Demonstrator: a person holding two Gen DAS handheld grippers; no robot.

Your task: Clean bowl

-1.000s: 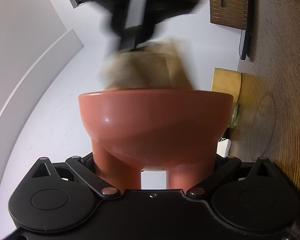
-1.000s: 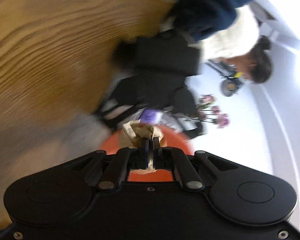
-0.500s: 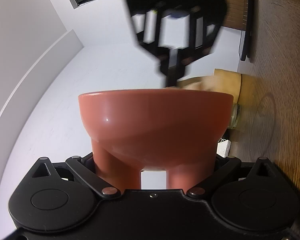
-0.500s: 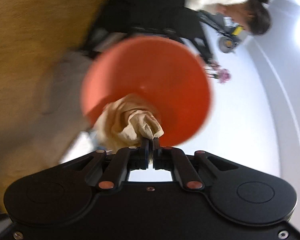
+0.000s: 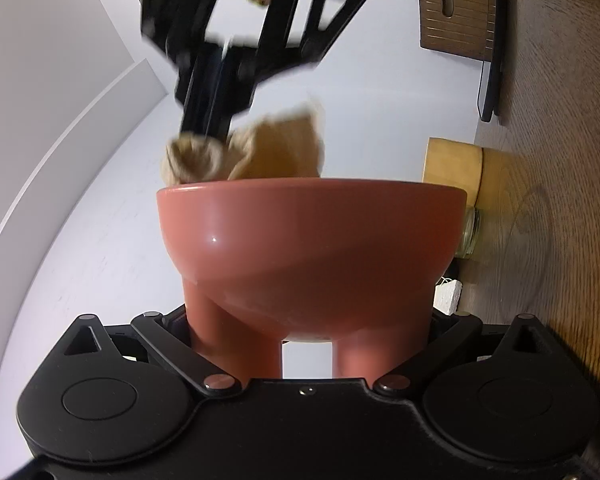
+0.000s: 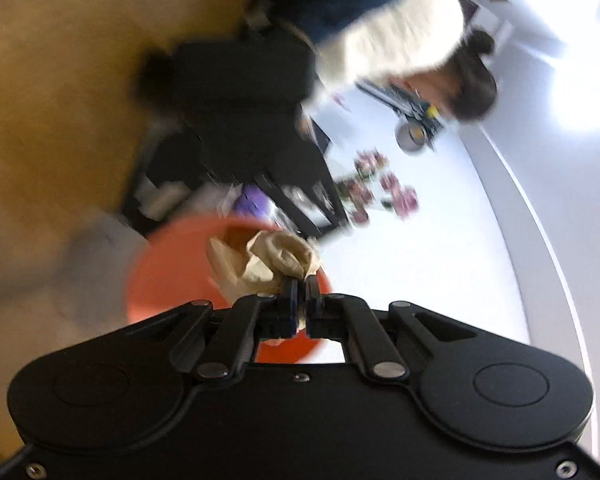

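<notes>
Between the left gripper's (image 5: 308, 344) fingers, the red footed bowl (image 5: 312, 240) was held clamped. Above its rim, a crumpled tan cloth (image 6: 268, 264) was found pinched by the right gripper (image 6: 300, 300).

Bright, fisheye-warped; heavy motion blur right.

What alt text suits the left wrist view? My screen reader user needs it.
A red bowl on stubby legs fills the view, held between the left gripper fingers. Above its rim, the blurred right gripper pinches a tan cloth. A wooden table lies right.
</notes>
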